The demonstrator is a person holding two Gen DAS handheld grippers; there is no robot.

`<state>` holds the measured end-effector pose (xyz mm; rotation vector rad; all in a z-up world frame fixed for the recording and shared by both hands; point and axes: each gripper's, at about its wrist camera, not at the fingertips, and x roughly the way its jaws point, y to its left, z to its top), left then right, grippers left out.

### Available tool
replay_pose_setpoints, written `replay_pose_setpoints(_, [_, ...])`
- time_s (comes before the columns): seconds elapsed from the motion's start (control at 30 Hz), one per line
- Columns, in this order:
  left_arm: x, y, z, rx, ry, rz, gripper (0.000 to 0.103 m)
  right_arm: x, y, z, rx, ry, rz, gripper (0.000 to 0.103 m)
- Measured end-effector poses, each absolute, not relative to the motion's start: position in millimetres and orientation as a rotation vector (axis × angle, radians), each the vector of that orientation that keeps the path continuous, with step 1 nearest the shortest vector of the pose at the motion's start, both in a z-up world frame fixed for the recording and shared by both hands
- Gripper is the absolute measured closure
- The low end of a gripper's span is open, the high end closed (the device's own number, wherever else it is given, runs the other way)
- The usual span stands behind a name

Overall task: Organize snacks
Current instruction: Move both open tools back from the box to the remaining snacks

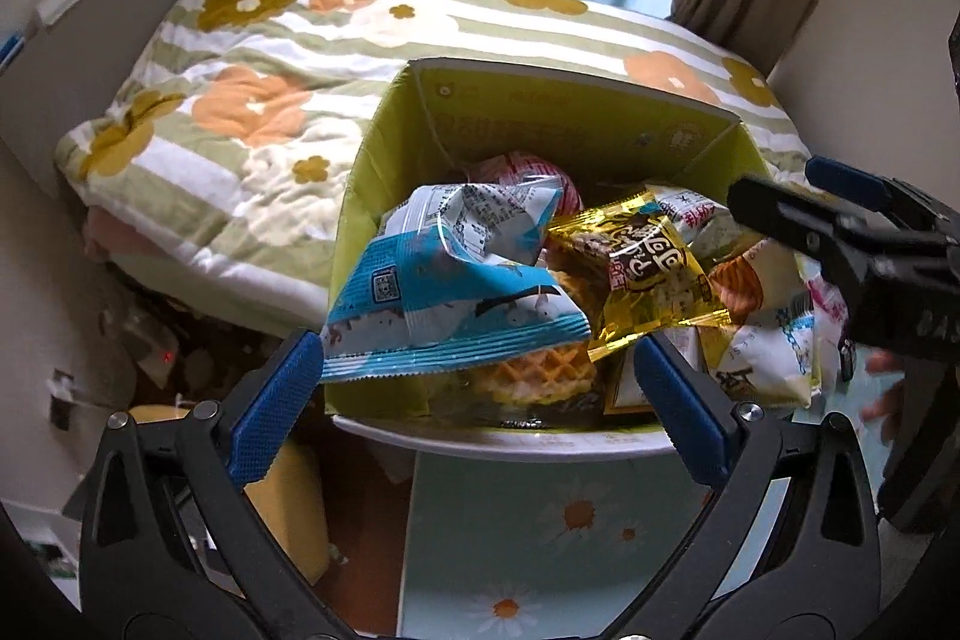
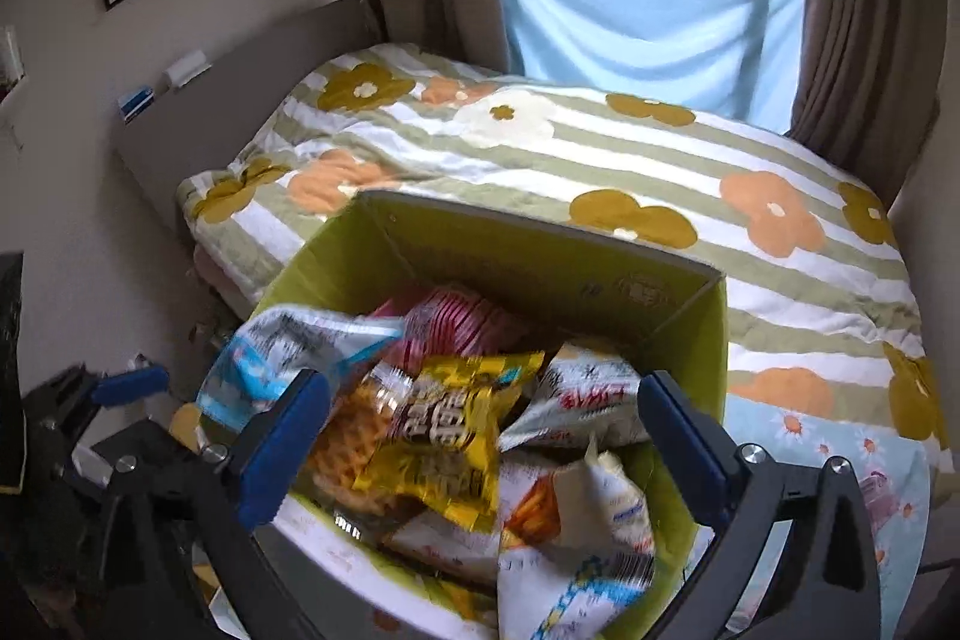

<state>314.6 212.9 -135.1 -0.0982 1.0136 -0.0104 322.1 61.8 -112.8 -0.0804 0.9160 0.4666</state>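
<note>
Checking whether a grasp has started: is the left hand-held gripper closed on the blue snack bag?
No. The left hand-held gripper is wide open, and the blue snack bag lies untouched in the box.

Lime-green inside the cardboard box (image 1: 384, 148), heaped with a sky-blue and white snack bag (image 1: 444, 292), a glossy gold packet (image 1: 648, 274) lettered in dark brown, a pink-and-red striped pack (image 2: 462, 322) at the far side, and a golden waffle-gridded snack (image 1: 540, 376) near. Behind, a quilt (image 2: 600, 160) striped sage green and white, scattered with mustard, orange and cream flowers. Royal-blue pads on black gripper fingers (image 1: 276, 400); pale blue cloth (image 2: 636, 10) between taupe-brown curtains (image 2: 858, 10); light-blue daisy-printed surface (image 1: 558, 532) near.
</note>
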Motion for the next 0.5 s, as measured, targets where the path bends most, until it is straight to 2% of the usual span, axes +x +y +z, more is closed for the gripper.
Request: replay_pose_setpoints(0.5, [302,187,-130,-0.03,0.984,-0.107,0.001,285,40,-100,-0.042,0.912,0.398,0.001])
